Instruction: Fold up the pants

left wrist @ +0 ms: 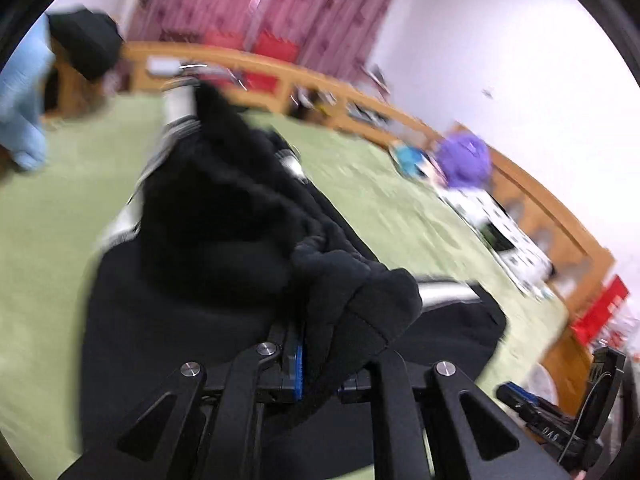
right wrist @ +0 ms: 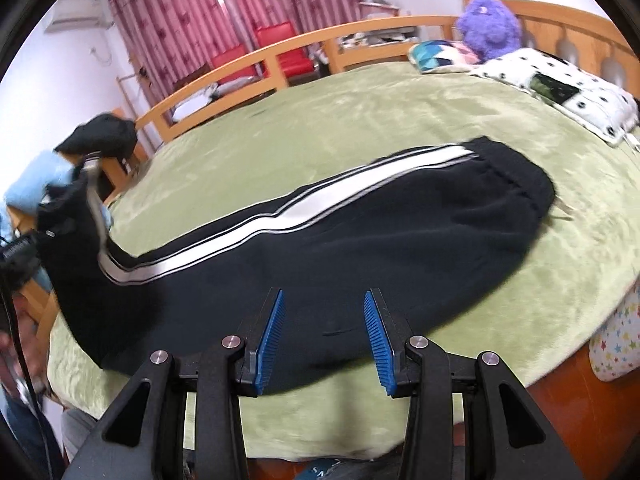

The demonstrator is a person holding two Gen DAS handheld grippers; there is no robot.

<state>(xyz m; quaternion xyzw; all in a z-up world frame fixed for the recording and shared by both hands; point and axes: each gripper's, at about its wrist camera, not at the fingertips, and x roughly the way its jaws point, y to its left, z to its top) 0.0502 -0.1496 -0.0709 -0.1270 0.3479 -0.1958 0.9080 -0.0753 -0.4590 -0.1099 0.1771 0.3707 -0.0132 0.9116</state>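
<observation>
Black pants (right wrist: 360, 236) with white side stripes (right wrist: 280, 216) lie lengthwise on a green bed cover (right wrist: 360, 120), waistband at the far right. My left gripper (left wrist: 320, 364) is shut on a bunched fold of the pants (left wrist: 224, 220) and holds the leg end raised off the bed. It also shows in the right wrist view (right wrist: 60, 216) at the far left, with the cloth lifted. My right gripper (right wrist: 324, 332) is open and empty, just above the near edge of the pants.
A wooden bed frame (right wrist: 280, 48) rings the bed. A purple plush toy (right wrist: 488, 24), a patterned pillow (right wrist: 440, 52) and a spotted pillow (right wrist: 560, 92) lie at the head. Red chairs (right wrist: 284, 48) and pink curtains (right wrist: 224, 12) stand behind. Dark clothes (right wrist: 104, 136) hang on the footboard.
</observation>
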